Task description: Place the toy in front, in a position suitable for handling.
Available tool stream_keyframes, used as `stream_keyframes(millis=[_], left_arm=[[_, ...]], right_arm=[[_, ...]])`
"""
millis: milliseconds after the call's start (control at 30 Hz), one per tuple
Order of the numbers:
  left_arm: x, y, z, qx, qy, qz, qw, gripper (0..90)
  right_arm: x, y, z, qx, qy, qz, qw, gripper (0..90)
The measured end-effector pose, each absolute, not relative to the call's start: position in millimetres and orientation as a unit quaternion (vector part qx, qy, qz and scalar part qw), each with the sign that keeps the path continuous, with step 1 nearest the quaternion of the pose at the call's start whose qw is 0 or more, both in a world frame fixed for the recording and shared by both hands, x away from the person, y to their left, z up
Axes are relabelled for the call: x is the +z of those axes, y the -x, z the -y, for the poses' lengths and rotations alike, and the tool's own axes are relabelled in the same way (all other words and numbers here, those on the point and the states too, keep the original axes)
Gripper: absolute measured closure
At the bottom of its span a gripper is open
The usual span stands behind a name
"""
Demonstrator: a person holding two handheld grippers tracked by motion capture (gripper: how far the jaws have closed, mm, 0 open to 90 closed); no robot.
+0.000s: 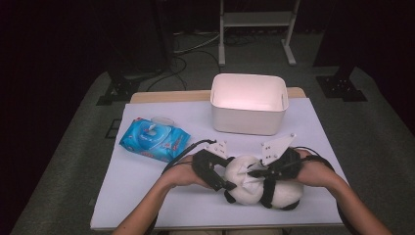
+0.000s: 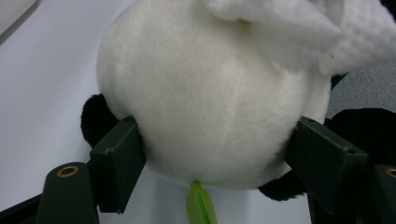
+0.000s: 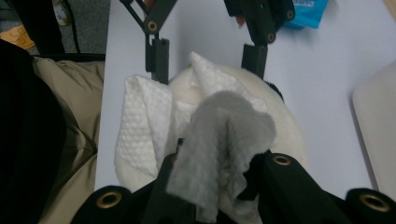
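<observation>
At the near edge of the white table [image 1: 147,196] lies a plush panda [image 1: 259,188] — white body, black limbs. The left claw [image 1: 230,185] has its two pads pressed against the sides of the panda's round white head, clamped on it, with a small green tag [image 2: 201,205] hanging just below. The right claw [image 1: 254,172] comes in from the other side, its jaws pinched together on a white wet wipe [image 3: 219,140] that drapes over the top of the toy. Farther back on the left sits a blue pack of wipes [image 1: 154,138], and beyond it — toward the far edge — a white bin [image 1: 248,104].
</observation>
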State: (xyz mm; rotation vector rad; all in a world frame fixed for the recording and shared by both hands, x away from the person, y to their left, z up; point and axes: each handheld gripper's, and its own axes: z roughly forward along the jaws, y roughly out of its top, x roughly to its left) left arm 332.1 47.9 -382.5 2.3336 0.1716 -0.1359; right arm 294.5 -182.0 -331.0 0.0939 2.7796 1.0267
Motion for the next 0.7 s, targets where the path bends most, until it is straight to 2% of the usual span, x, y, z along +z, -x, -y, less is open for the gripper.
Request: stream_keyframes(millis=[367,700], left_arm=[[-385,-333,-50,-0.056,-0.917,-0.074,0.388,22.3],[-389,-333,-53,-0.059,-0.915,-0.083,0.39,21.1]], right_arm=[[-336,-286,163,0.354,-0.004,-0.933,0.07,79.4],[-338,-282,197,0.346,-0.033,-0.934,0.078,79.4]])
